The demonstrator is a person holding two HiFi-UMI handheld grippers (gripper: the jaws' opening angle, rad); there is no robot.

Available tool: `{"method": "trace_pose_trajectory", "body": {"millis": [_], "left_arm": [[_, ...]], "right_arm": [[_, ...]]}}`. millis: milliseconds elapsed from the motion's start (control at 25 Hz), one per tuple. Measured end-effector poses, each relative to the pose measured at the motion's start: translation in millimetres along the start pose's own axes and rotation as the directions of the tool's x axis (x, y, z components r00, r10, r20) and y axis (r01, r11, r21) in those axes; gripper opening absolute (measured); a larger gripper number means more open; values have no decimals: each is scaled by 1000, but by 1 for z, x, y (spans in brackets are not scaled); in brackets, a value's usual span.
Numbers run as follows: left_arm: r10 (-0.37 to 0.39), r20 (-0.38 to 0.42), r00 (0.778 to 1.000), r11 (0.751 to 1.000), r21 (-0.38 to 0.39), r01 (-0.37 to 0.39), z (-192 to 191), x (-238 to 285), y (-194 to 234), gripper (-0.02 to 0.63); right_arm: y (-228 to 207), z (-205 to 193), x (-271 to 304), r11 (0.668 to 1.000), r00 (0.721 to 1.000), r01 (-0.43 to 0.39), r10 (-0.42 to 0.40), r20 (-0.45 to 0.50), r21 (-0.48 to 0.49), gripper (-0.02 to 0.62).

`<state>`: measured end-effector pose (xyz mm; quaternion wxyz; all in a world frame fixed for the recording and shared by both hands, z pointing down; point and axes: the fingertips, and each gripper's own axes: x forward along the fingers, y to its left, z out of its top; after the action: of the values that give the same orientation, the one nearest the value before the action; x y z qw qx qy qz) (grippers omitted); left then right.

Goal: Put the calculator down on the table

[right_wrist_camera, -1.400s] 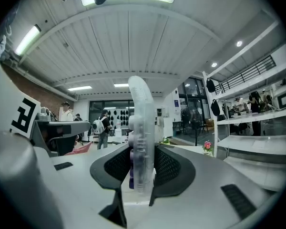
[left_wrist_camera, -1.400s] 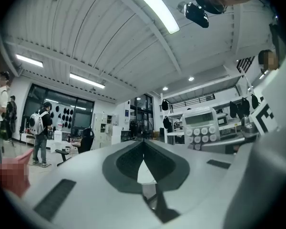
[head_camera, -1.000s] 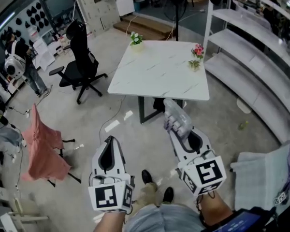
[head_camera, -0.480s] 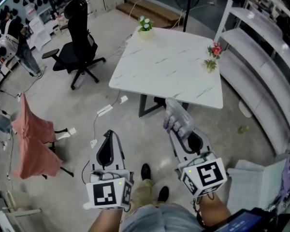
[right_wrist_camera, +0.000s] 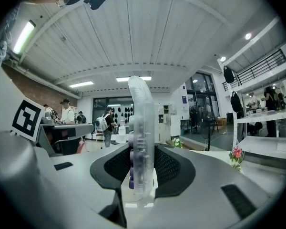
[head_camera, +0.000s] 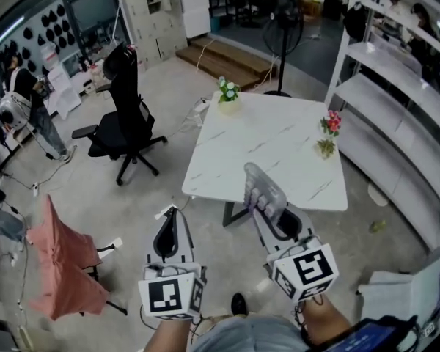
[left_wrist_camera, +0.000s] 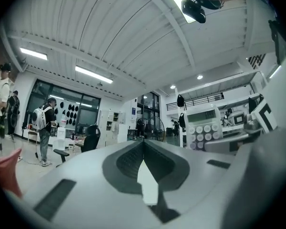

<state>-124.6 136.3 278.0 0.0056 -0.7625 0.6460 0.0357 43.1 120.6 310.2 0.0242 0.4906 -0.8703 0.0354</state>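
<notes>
The right gripper (head_camera: 273, 213) is clamped on the calculator (head_camera: 262, 188), held upright just short of the bench (head_camera: 279, 141); the left gripper (head_camera: 172, 215) is pinched together, empty. The calculator should be carried over bare top, laid flat, then released.

The left gripper (left_wrist_camera: 144, 146) has its jaws brought together at the tips with nothing between them, and only a pale wedge-shaped gap shows lower down. To the right a white calculator (left_wrist_camera: 203, 127) stands upright, its display and round keys facing the camera, just beside a marker cube (left_wrist_camera: 263, 116). Far off at left a person with a backpack (left_wrist_camera: 43, 128) stands near a black office chair (left_wrist_camera: 89, 140), under long ceiling lights (left_wrist_camera: 93, 74)
</notes>
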Motion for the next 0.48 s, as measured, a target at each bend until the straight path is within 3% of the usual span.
{"method": "trace_pose_trajectory", "body": {"millis": [240,480], "left_arm": [[-35,31,999,999,12,35,7,24,10,8],[-48,-26,999,999,11,48,-28,40,14,8]], "right_arm": [[1,21,20,999,999,13,-12,43,-31,144],[-10,10,36,999,999,33,-33,27,-27,144]]}}
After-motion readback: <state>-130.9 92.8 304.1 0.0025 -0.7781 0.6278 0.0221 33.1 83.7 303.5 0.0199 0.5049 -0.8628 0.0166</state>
